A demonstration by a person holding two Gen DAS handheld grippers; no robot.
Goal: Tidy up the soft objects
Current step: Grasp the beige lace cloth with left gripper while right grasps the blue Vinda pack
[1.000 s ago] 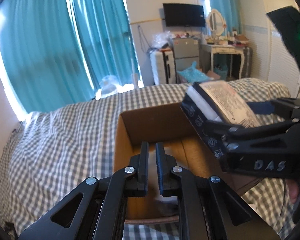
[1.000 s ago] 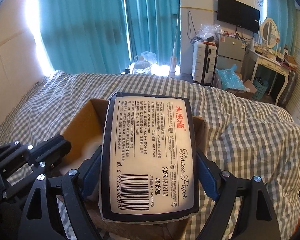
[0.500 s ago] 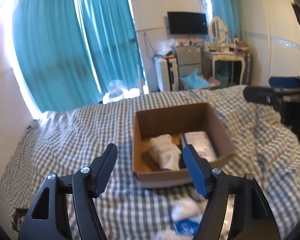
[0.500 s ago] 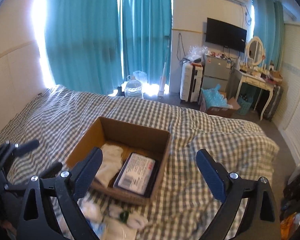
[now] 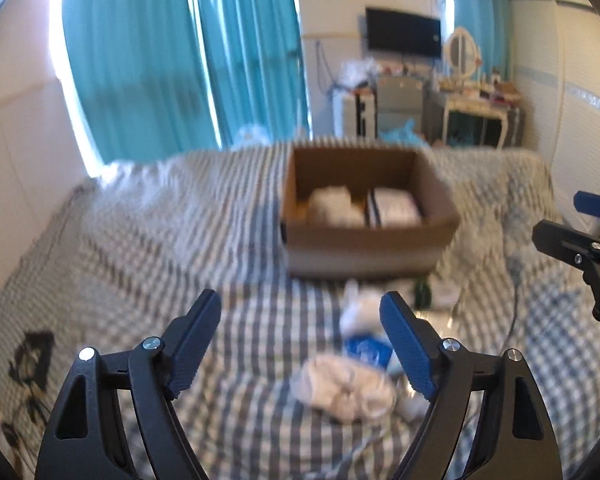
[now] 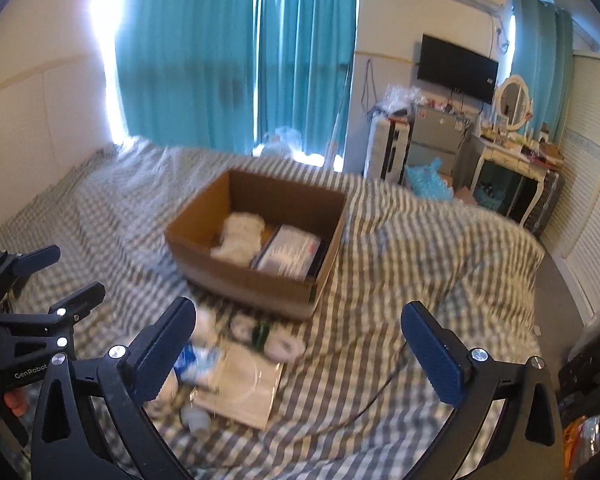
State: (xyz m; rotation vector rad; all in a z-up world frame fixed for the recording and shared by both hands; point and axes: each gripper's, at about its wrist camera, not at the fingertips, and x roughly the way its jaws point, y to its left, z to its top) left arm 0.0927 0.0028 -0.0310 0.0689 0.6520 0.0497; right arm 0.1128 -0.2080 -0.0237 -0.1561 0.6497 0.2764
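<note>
An open cardboard box [image 5: 364, 236] [image 6: 240, 276] stands on the checked bed. Inside lie a white cloth [image 6: 240, 236] on the left and a tissue pack [image 6: 290, 248] on the right. In front of the box lies a pile of soft items: a white bundle [image 5: 348, 388], a blue-and-white pack [image 6: 198, 360], a flat clear bag [image 6: 244, 388] and rolled white socks [image 6: 282, 346]. My left gripper [image 5: 300, 344] is open and empty, back from the box above the pile. My right gripper [image 6: 300, 348] is open and empty, also held back over the pile.
The checked bedcover [image 6: 420, 264] spreads all round. A dark cable [image 6: 380, 392] runs across it at the right. Teal curtains [image 6: 236, 52], a dressing table [image 6: 512, 164] and a white wardrobe [image 6: 588, 184] stand beyond the bed. Black cords [image 5: 32, 356] lie at the bed's left edge.
My right gripper let go of the tissue pack, which now lies in the box. My left gripper opened. Both grippers drew back from the box toward the pile.
</note>
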